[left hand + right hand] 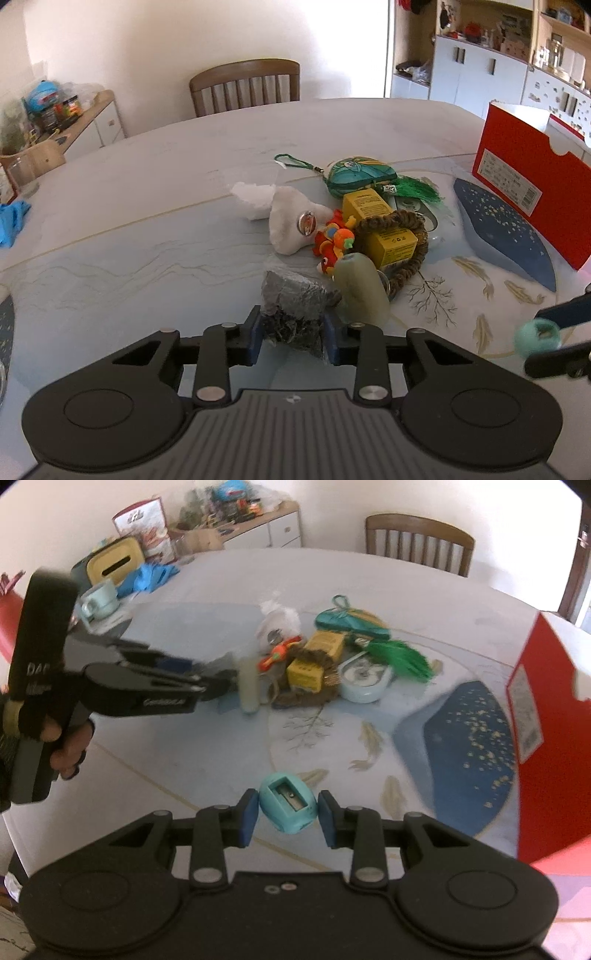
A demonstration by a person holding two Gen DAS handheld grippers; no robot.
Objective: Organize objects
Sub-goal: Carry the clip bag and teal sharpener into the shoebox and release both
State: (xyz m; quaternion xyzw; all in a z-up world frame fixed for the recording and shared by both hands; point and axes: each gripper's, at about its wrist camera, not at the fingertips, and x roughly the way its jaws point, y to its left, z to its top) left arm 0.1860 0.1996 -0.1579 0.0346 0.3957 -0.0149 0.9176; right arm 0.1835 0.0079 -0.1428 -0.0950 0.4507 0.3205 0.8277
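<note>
From my left wrist camera: my left tool (293,338) pinches a silver foil packet (295,306) between its blue pads, at the near edge of a heap of small things on the pale tabletop (147,229). Just beyond the packet stand a pale green tube (360,291), a bright plush toy (334,242), a white plush pouch (291,221), a yellow box (384,225) ringed by a brown braided cord (413,240), and a green tasselled sachet (360,175). A red box (528,188) stands to the right, well apart from the heap.

From my right wrist camera: my right tool (288,814) pinches a teal pencil sharpener (288,806), blade slot facing the lens, held above the tabletop on the near side of the heap. My left tool reaches in from the left toward the pale green tube, and the red box rises at the right edge.
</note>
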